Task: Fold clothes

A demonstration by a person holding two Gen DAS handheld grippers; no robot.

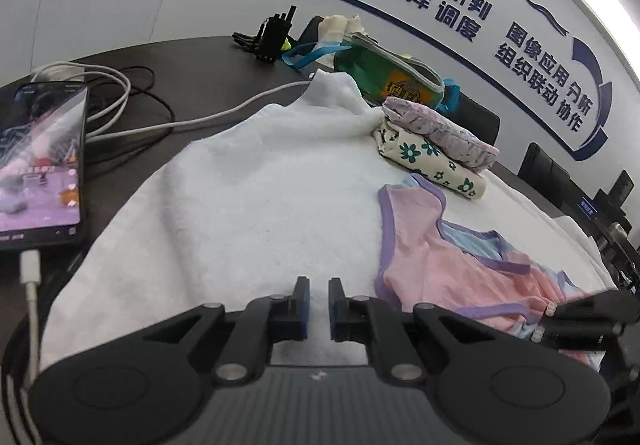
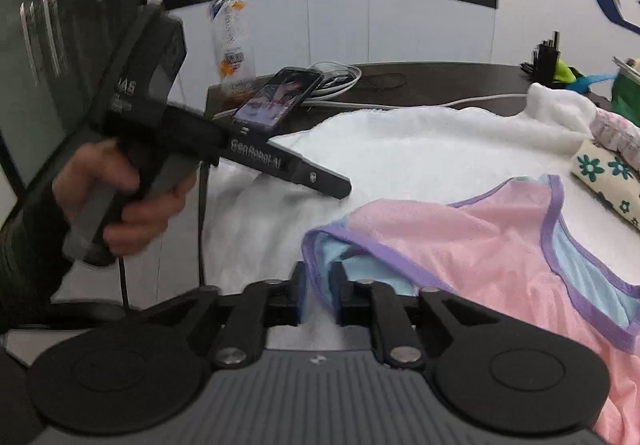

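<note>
A pink sleeveless garment [image 1: 440,265] [image 2: 480,245] with purple trim and a light blue lining lies on a white towel [image 1: 260,185] [image 2: 400,149]. My right gripper [image 2: 322,293] is at its near left edge. The purple-trimmed hem sits between the fingers and looks pinched and lifted. In the left wrist view that gripper [image 1: 560,317] shows at the right, against the garment. My left gripper [image 1: 319,305] hovers over bare towel left of the garment, its jaws a narrow gap apart with nothing between them. A hand [image 2: 120,197] holds it.
Two folded garments, lilac [image 1: 440,125] on floral [image 1: 432,161] [image 2: 608,177], sit at the towel's far right. A green bag [image 1: 384,73] lies behind them. A phone [image 1: 40,165] [image 2: 276,97] with white cables and a bottle [image 2: 232,41] are at the left on the dark table.
</note>
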